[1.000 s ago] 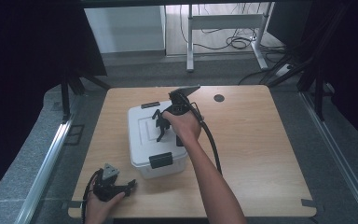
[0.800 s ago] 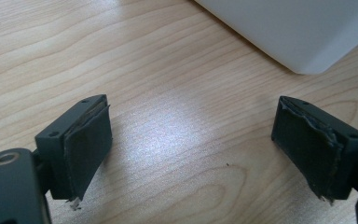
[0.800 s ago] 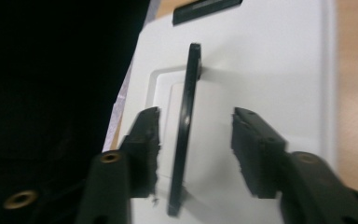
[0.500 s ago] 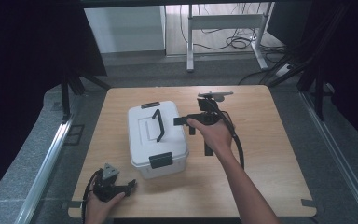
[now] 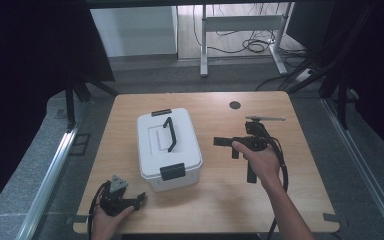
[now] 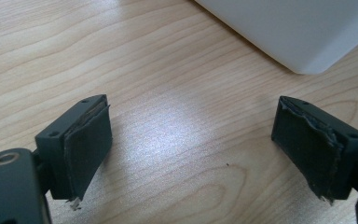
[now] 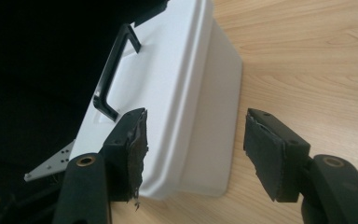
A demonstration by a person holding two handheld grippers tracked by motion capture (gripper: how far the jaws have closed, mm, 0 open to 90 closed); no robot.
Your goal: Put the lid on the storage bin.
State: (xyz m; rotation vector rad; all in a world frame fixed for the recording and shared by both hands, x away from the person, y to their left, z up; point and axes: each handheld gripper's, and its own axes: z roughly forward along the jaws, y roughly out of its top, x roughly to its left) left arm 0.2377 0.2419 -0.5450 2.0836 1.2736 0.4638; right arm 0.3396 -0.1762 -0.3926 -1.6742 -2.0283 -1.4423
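At the near left corner of the worktop [image 5: 215, 200] the left tongs [image 5: 139, 200] rest in a hand, jaws spread wide with only bare wood between them and a corner of the white box [image 6: 303, 32] just beyond; nothing is held; the box [image 5: 169, 145], lid shut and black handle [image 5: 170, 134] lying flat on top, sits left of the middle; to its right, toward the right edge, the right tongs [image 5: 219, 141] point at the box's side, well apart from it; their jaws have just been opening and stand wide, empty.
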